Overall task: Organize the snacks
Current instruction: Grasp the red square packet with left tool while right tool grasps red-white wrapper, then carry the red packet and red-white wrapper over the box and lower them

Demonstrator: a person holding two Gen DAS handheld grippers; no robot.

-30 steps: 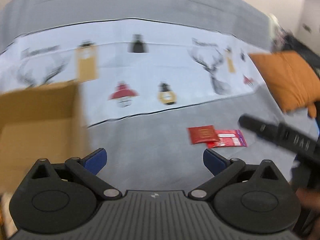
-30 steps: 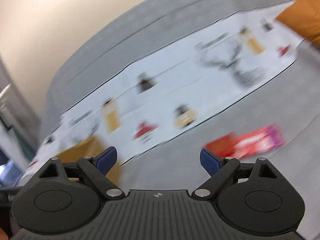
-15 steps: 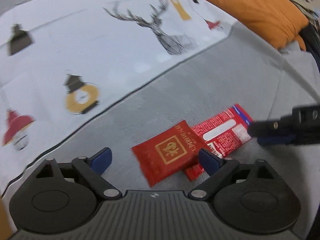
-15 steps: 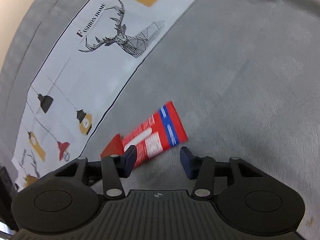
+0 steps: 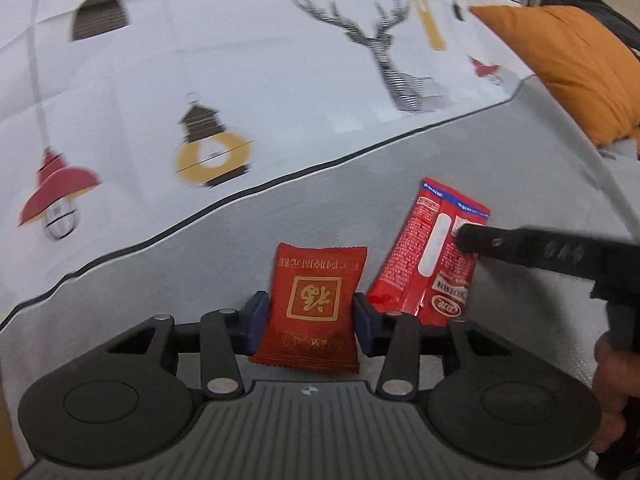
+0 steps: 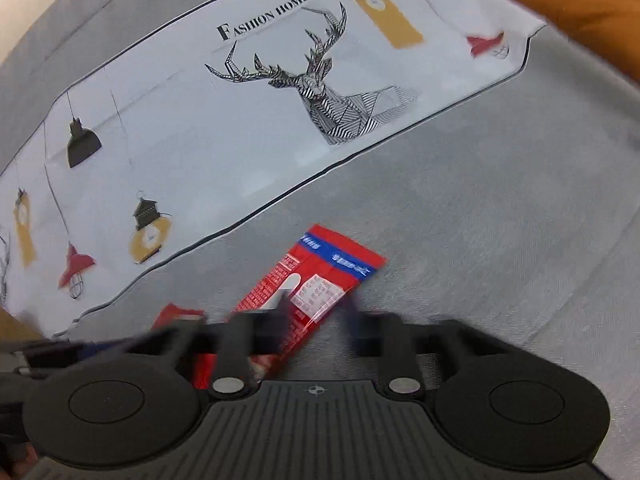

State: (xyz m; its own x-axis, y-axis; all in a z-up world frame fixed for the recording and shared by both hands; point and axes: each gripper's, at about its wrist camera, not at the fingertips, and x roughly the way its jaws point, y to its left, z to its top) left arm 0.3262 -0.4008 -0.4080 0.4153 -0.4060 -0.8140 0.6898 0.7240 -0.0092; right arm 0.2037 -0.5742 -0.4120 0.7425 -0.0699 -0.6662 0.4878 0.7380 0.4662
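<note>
A dark red snack packet with a gold square emblem [image 5: 314, 304] sits between the blue pads of my left gripper [image 5: 308, 316], whose jaws press its two sides. A longer red packet with a blue end [image 5: 434, 256] lies tilted beside it on the grey fabric. My right gripper [image 6: 318, 316] has its fingers closed around this long packet [image 6: 316, 288], though they are blurred. The right gripper's fingers [image 5: 504, 244] show in the left wrist view over the long packet.
A white cloth with printed deer and lamps [image 5: 200, 80] covers the far part of the grey surface [image 6: 500, 208]. An orange cushion [image 5: 568, 64] lies at the far right. A sliver of cardboard [image 6: 16, 326] shows at the left edge.
Both grippers have come down onto the packets. The left jaws went from wide open to pressing the dark red packet. The right jaws narrowed onto the long packet.
</note>
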